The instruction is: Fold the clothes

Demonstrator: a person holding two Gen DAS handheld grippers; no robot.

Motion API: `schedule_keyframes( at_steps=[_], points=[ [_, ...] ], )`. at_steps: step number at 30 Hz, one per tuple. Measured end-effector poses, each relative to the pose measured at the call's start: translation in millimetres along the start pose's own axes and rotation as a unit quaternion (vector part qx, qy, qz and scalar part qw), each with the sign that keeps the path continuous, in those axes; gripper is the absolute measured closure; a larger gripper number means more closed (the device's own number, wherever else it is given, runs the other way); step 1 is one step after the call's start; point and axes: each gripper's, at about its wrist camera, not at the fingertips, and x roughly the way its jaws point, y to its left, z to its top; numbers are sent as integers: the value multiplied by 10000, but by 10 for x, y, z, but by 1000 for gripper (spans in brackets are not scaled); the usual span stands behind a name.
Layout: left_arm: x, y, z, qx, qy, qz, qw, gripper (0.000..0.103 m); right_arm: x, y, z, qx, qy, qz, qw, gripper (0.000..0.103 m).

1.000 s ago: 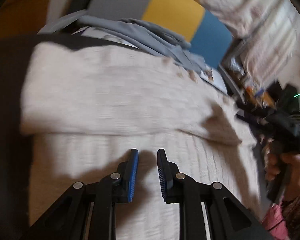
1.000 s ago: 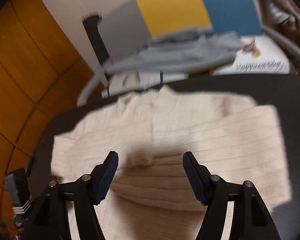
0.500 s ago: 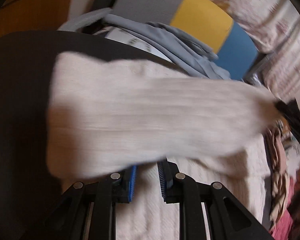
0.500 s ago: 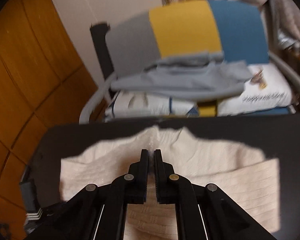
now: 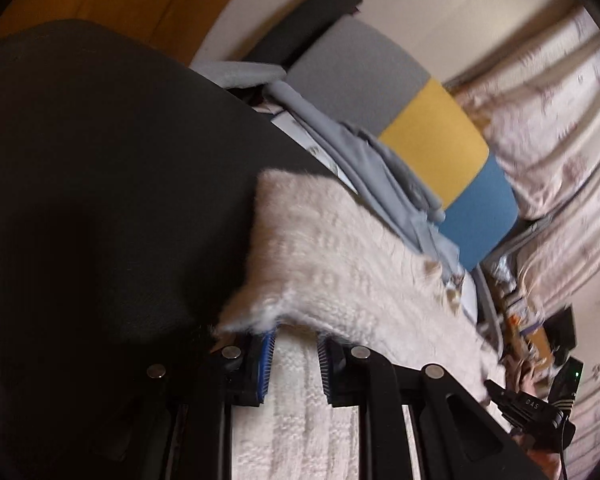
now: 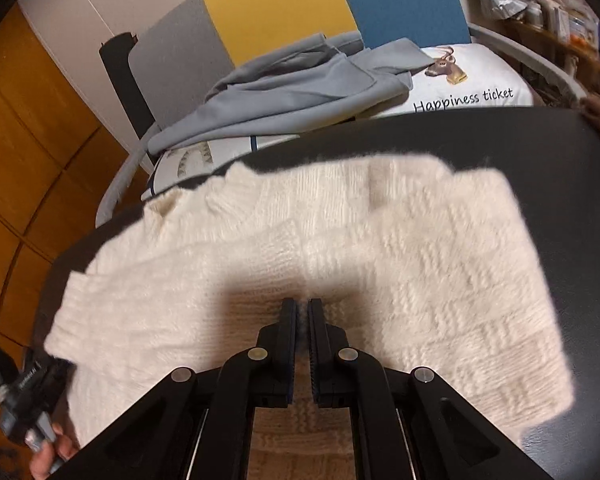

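Cream sweater's [image 6: 380, 248] collar, right view only

sweater [image 6: 380, 248] on table [image 6: 580, 168], chair [image 6: 284, 4] behind

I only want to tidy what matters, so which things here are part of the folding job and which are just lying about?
Part of the job:
cream knit sweater
left gripper
right gripper
black table

Just lying about:
grey garment on the chair
white "Happiness ticket" cushion
grey, yellow and blue chair
patterned curtain
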Motion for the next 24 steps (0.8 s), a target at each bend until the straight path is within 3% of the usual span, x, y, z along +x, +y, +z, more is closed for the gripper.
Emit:
schedule_keyframes(
  at_steps=[5, 11, 15, 17, 20, 22, 24],
  points=[
    [-42, 176, -6, -387, -161, -217, 9989, 86, -234, 108, 133, -148, -459, 27, 9988, 97],
    [73, 351, -11, -967, -321, -444, 9938, 92, 92, 74, -180, -280, -97, -114, 9995, 97],
    [53, 103, 9, -412, -264, -214, 9986, 87, 98, 123, -195, -479, -147, -238, 9985, 97],
    [38, -38, 28, -114, -189, -354, 9991, 85, 100, 147, -203, -579, -172, -300, 9977, 97],
    [5, -171, 83, 341, -362, -66, 9987, 85, 104, 184, -214, -728, -209, -393, 9964, 97],
    [43, -108, 131, 290, -409, 217, 9985, 85, 107, 208, -222, -827, -234, -455, 9953, 97],
    [101, 100, 125, -168, -326, 260, 9990, 87, 110, 229, -230, -906, -256, -492, 9943, 97]
  ],
)
